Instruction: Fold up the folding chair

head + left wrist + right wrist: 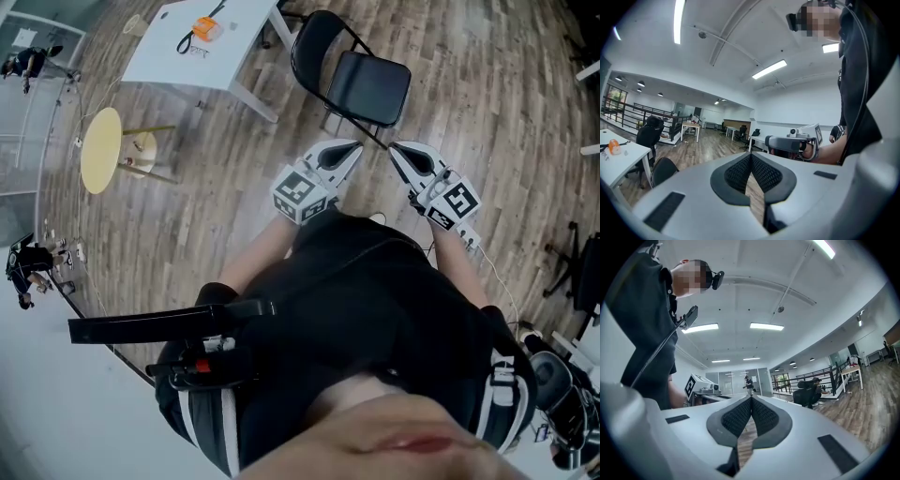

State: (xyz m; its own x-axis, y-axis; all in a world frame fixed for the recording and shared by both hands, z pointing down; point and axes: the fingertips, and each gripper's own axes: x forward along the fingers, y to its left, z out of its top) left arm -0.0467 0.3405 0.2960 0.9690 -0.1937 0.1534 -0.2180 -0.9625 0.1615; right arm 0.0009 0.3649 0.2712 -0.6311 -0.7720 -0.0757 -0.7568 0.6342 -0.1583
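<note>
The black folding chair (354,82) stands unfolded on the wood floor, its seat flat and its rounded back toward the white table. I hold both grippers side by side just short of it, touching nothing. My left gripper (356,148) is shut and empty, its tip level with the chair's near legs. My right gripper (393,148) is also shut and empty, a hand's width to its right. In the left gripper view the closed jaws (751,155) meet, the chair's back (663,170) shows low at the left, and the right gripper (796,142) lies beyond. The right gripper view shows its closed jaws (751,398).
A white table (178,58) with an orange object (205,28) stands behind the chair to the left. A round yellow stool (101,150) is at the left. Office chair bases (570,267) sit at the right. A seated person (809,391) is far off.
</note>
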